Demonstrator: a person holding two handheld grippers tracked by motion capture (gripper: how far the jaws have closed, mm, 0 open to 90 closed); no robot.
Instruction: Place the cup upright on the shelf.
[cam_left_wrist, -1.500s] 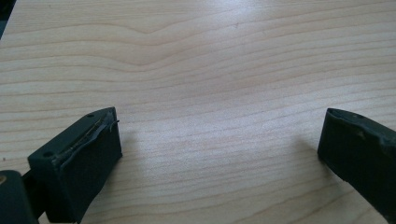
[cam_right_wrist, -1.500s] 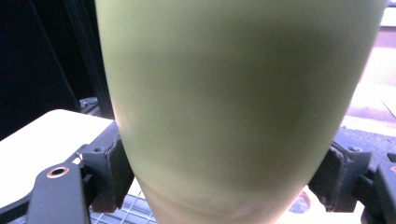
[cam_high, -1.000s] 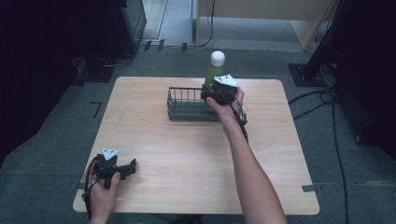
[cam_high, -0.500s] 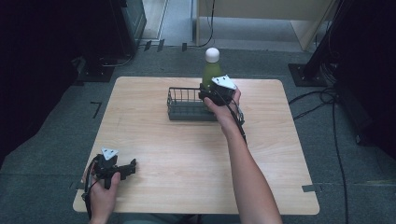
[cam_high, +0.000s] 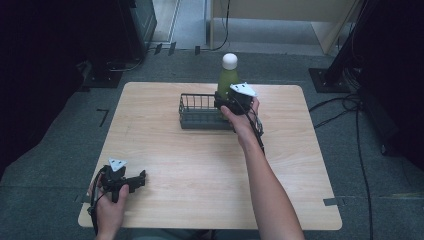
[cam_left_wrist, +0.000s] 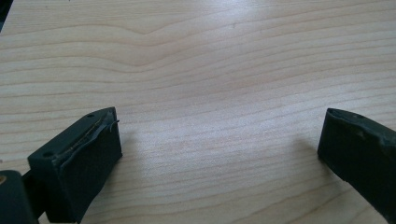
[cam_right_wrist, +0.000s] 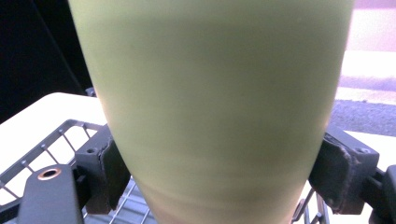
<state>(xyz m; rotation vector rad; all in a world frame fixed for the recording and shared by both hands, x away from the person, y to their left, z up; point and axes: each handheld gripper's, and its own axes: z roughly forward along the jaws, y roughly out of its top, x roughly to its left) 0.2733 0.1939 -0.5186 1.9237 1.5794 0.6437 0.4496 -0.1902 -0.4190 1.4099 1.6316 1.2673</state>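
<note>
Between the jaws of the right gripper, near the table's far edge, stands the green bottle, clamped low on its body; in the right gripper view the two black pads press its sides. Compared with a second ago the bottle sits higher: its white cap now rises well above the far edge of the table, and its base looks to be lifting out of the right end of the wire basket. The basket itself has not shifted. My reading is that the bottle is being taken out of the basket and is not yet clear of its rim, since the wire grid is close under the bottle's lower part.

Farther out, at the table's near left corner, the left gripper lies low over the wood, in the same spot as a second ago. Its jaws stand wide apart with nothing between them, only bare wood grain showing in the left gripper view.

Counted: one bottle, one cap on it, one basket, two grippers, one table. No other loose things lie on the table.
</note>
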